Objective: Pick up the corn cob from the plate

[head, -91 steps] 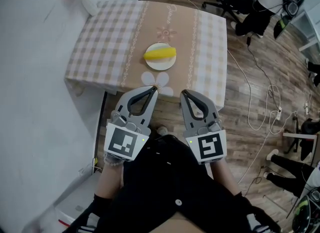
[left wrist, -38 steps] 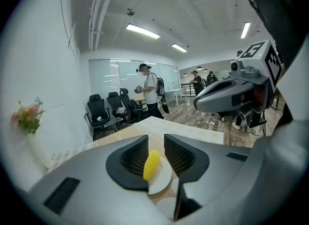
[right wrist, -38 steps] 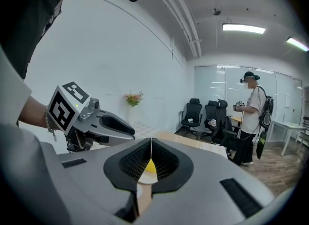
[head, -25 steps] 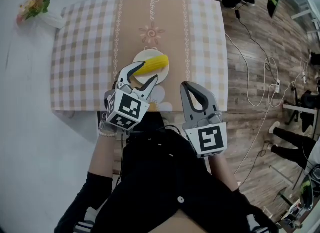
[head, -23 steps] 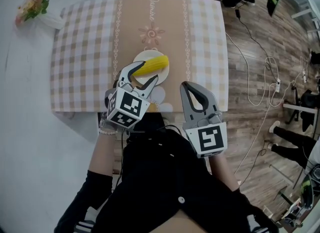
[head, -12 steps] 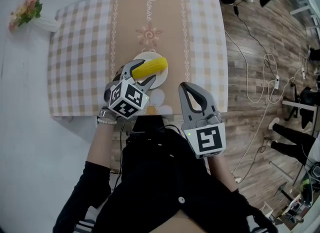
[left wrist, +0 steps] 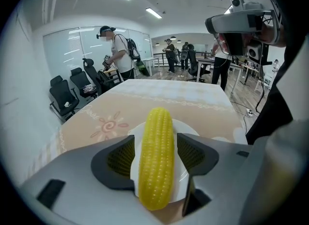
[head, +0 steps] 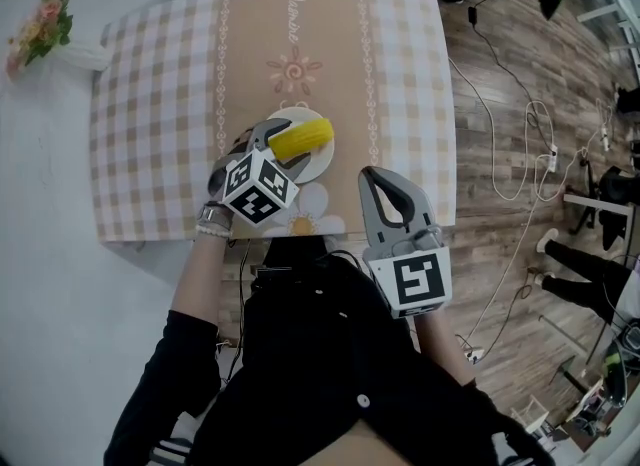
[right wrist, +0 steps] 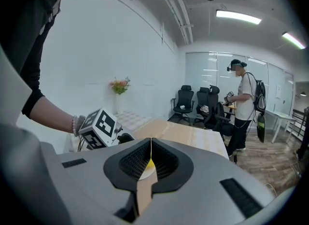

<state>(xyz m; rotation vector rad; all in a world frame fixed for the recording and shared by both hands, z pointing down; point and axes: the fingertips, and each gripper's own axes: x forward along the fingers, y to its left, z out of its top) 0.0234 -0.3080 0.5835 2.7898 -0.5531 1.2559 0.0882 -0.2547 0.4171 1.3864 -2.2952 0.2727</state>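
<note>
Around the corn cob (left wrist: pixel 156 137), the left hand-held gripper (left wrist: pixel 155 147) opens its jaws.

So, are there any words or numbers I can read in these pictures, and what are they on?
Curly word on the tablecloth, far end: too small to read.
Left cube and right cube: only black-and-white square patterns, no letters.

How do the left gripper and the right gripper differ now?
The left gripper has opening jaws astride the corn cob, not pressing it; the right gripper has jaws together, empty. The left gripper is over the plate; the right gripper is at the table edge. Both carry marker cubes.
</note>
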